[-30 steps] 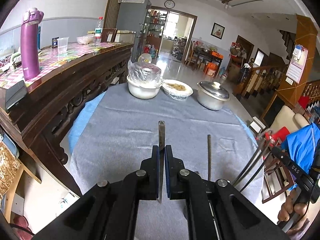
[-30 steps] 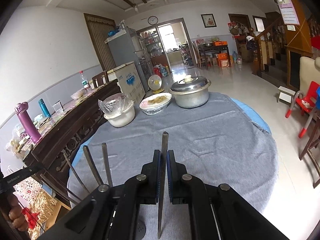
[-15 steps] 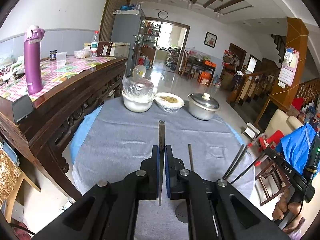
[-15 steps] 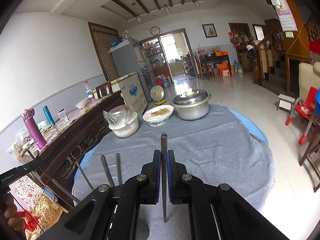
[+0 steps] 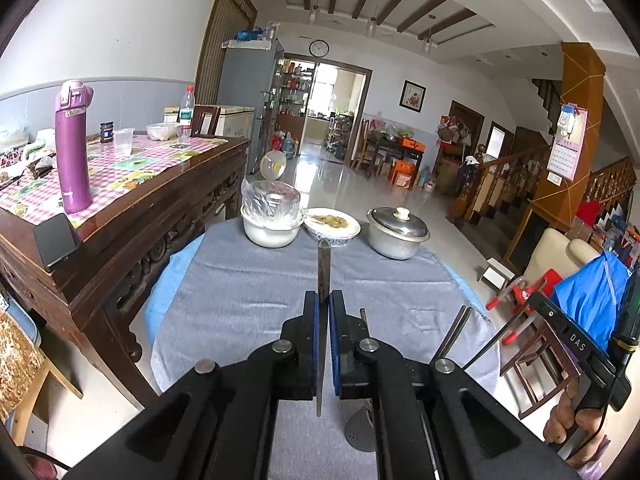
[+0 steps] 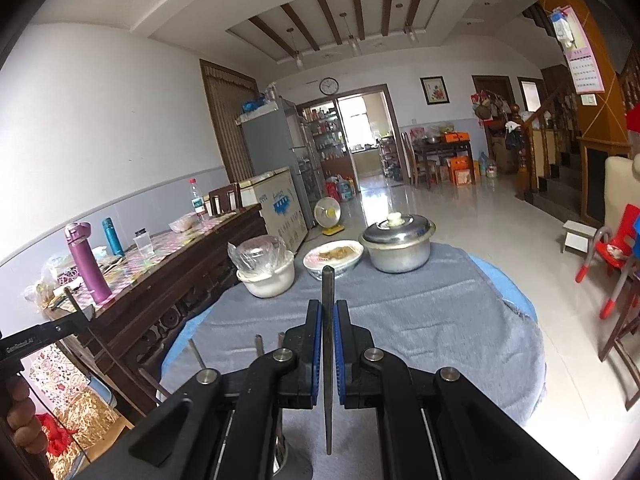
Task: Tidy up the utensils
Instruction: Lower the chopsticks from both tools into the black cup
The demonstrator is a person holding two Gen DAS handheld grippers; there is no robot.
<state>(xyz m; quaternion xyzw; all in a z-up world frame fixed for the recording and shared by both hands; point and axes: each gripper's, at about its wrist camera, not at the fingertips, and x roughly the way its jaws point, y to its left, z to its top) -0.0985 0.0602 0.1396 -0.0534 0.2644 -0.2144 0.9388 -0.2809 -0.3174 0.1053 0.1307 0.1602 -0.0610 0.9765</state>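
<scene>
My left gripper (image 5: 324,300) is shut on a dark slim chopstick (image 5: 323,264) that stands up between its blue pads above the grey-clothed round table (image 5: 240,300). My right gripper (image 6: 328,310) is shut on a second chopstick (image 6: 328,284) in the same way. Below both, several more chopsticks (image 5: 454,334) (image 6: 258,344) stick up out of a metal holder (image 5: 360,430) at the table's near edge. The holder is mostly hidden under the grippers. Each gripper appears in the other's view, held in a hand (image 5: 568,424) (image 6: 20,412).
At the table's far end stand a white bowl with a plastic bag (image 5: 270,224), a plate of food (image 5: 332,224) and a lidded metal pot (image 5: 396,232). A dark wooden sideboard (image 5: 120,216) with a purple bottle (image 5: 72,148) runs along the left. Chairs (image 5: 536,344) stand at the right.
Both grippers have risen with their chopsticks and tilted up a little. The table and the chopsticks in the holder now sit lower and farther below.
</scene>
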